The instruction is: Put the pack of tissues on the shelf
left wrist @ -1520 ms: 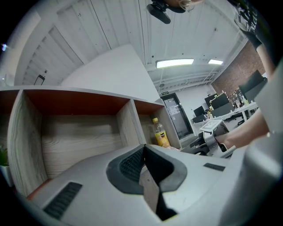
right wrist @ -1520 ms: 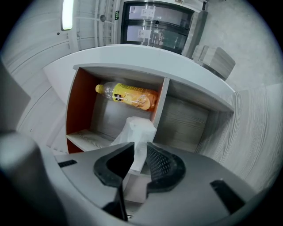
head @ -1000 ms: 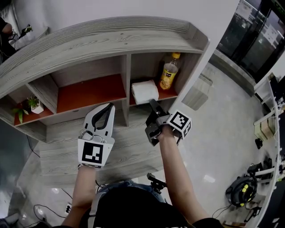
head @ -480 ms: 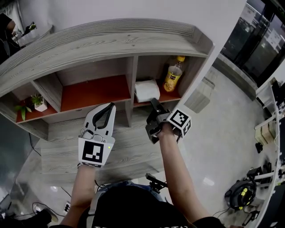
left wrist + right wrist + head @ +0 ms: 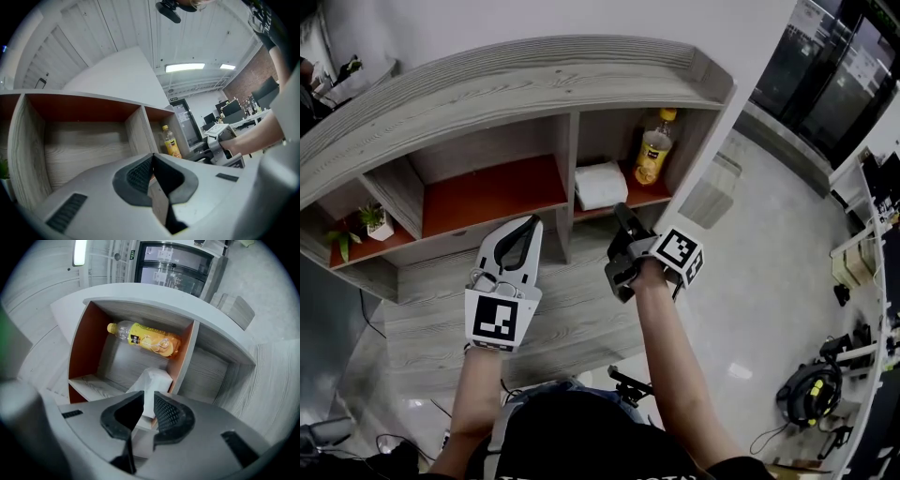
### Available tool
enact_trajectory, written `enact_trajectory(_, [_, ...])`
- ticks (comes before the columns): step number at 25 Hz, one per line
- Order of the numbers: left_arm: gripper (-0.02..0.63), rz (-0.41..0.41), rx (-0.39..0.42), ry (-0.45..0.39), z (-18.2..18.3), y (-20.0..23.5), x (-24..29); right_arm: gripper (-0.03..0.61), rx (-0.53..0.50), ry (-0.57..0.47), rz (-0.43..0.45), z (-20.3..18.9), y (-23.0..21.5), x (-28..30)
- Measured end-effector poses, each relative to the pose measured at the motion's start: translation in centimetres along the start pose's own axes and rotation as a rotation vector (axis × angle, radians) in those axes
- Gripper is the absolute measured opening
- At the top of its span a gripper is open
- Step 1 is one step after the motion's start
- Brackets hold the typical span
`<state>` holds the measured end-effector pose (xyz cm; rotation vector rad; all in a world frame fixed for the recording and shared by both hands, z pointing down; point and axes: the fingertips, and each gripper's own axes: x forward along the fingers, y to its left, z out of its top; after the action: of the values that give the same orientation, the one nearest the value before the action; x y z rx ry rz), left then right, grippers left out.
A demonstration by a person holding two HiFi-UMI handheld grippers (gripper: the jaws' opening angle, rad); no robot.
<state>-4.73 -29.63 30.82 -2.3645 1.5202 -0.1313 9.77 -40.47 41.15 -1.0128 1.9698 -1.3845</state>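
grips the near end of the pack of tissues (image 5: 600, 185) (image 5: 152, 378) with the right gripper (image 5: 619, 208) (image 5: 147, 397), jaws a narrow slit apart and pressed on the white wrap between them. rests that pack on the red floor of the right-hand compartment of the shelf (image 5: 487, 94), at the front, just beside an upright yellow bottle (image 5: 652, 150) (image 5: 145, 339) (image 5: 171, 143) deeper in the same compartment. holds the left gripper (image 5: 528, 223) (image 5: 152, 157) lower down before the wide middle compartment, jaws clenched tip to tip on nothing, touching nothing. shows a small potted plant (image 5: 370, 217) in the far left compartment, well apart from both grippers.
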Motion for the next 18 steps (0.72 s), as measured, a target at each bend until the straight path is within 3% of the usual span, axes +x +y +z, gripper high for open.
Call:
enact_trajectory(7, [0.011,-0.017,-0.021,-0.022,0.3,-0.4,-0.2,0.072,-0.064,-0.021,0.006,0.1,1.2,-1.7])
enact_trajectory(18, [0.011,-0.047,-0.047,-0.062,1.2,-1.1,-0.2,0.072,-0.33,-0.058,-0.02,0.3,4.6,-5.2])
